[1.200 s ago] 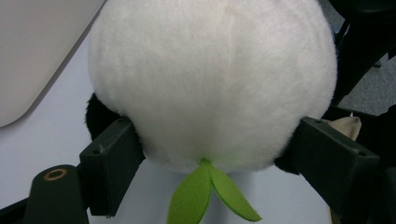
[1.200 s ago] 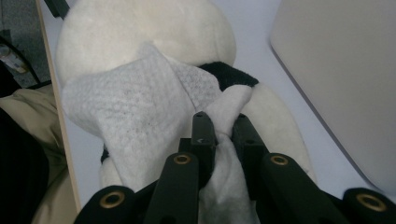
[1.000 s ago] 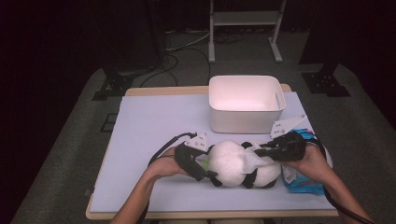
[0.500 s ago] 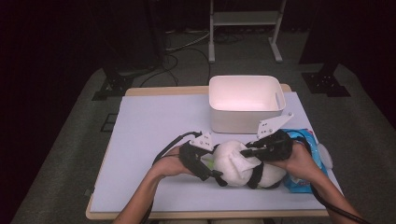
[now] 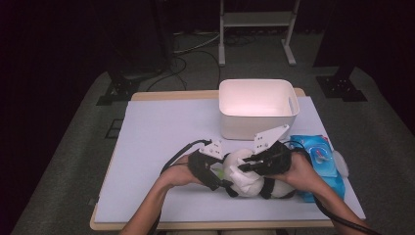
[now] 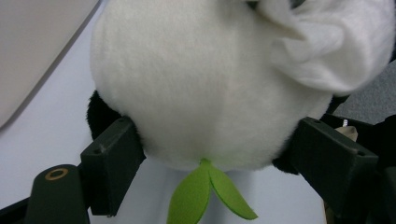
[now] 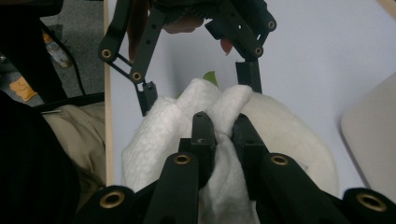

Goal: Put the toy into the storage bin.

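- Plush panda (image 5: 244, 176): lies on the worktop (image 5: 161, 132) just in front of the white bin (image 5: 258, 108); green leaf (image 6: 205, 196) at its underside.
- Left claw (image 5: 222, 178): jaws wide, clamped on the panda's round white body from both sides.
- Right claw (image 5: 241, 166): nearly closed, pinching a fold of white cloth (image 7: 205, 107) draped on the panda.
- Blue packet (image 5: 318, 161): just right of the panda.
- Handling note: hold the body steady with the left; draw the cloth slowly, keeping the pinch deep so the fabric does not slip.
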Demonstrator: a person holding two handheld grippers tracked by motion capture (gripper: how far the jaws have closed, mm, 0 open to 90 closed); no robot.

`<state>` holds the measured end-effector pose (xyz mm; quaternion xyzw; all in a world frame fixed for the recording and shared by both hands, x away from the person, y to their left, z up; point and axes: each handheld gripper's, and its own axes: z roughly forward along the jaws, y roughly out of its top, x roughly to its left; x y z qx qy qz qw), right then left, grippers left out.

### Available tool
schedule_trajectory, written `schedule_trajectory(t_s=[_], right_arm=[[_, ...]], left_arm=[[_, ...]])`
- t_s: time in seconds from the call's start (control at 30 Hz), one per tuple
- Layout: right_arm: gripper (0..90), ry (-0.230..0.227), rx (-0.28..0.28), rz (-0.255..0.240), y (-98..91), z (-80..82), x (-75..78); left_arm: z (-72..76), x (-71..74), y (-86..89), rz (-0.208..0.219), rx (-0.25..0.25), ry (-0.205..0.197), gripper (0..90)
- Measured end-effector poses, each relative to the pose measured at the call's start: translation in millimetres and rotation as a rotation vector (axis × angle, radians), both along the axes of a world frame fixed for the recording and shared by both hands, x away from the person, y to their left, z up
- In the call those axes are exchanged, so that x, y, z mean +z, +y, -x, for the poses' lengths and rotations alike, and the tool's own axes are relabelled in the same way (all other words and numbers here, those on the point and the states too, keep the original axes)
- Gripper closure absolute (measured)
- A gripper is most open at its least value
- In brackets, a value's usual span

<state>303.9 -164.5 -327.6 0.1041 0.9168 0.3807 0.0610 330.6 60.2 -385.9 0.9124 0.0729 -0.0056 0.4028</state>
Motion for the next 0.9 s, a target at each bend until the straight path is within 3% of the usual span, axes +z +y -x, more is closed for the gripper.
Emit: schedule_trajectory(t_s=[0.27,0.47,0.57,0.9], right_arm=[[80.9,0.025,-0.012,0.018,-17.2,7.5,-12.9],[80.9,0.036,-0.054,0.054,-36.7,12.4,-19.4],[80.9,0.048,-0.071,0.046,-43.7,13.2,-20.7],[80.9,0.024,-0.019,0.031,-14.7,7.4,-8.6]], left_arm=[[1.3,-15.8,6.8,0.002,0.019,0.022,17.9],[1.3,-18.9,9.1,0.018,0.032,0.03,17.5],[1.3,-18.1,8.2,0.024,0.032,0.031,17.6],[0.6,-14.6,8.2,0.024,0.037,0.034,18.6]])
